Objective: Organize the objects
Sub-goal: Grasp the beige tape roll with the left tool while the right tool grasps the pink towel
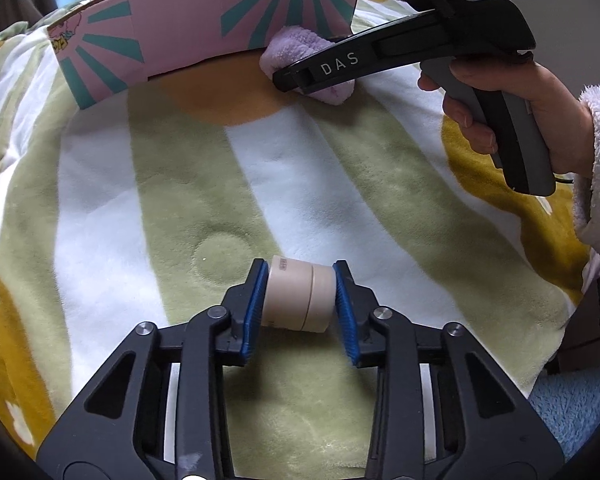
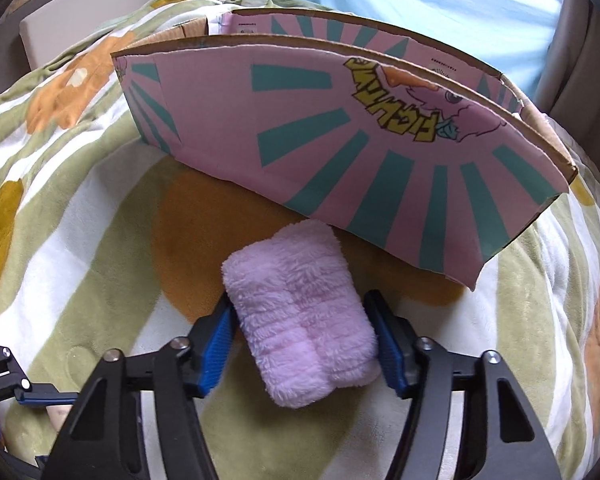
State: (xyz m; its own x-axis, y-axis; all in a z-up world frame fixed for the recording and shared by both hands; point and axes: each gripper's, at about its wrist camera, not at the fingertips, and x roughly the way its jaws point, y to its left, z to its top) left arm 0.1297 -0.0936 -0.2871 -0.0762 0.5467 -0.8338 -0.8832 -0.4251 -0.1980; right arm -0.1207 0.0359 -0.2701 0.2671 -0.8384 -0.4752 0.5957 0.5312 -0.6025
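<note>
My left gripper [image 1: 300, 300] is shut on a beige tape roll [image 1: 298, 296], held low over the striped blanket [image 1: 180, 184]. My right gripper [image 2: 306, 340] is shut on a folded pink fluffy towel [image 2: 300, 320], just in front of the pink and teal cardboard box [image 2: 340, 140]. In the left wrist view the right gripper [image 1: 288, 80] shows at the upper right with the towel [image 1: 284, 52] in it, beside the box [image 1: 180, 36]. The inside of the box is hidden.
The green, white and orange blanket [image 2: 80, 220] covers the whole surface. The box stands at the far side. A hand in a fluffy sleeve [image 1: 596, 160] holds the right gripper's handle. The left gripper's fingers [image 2: 4, 384] show at the lower left of the right wrist view.
</note>
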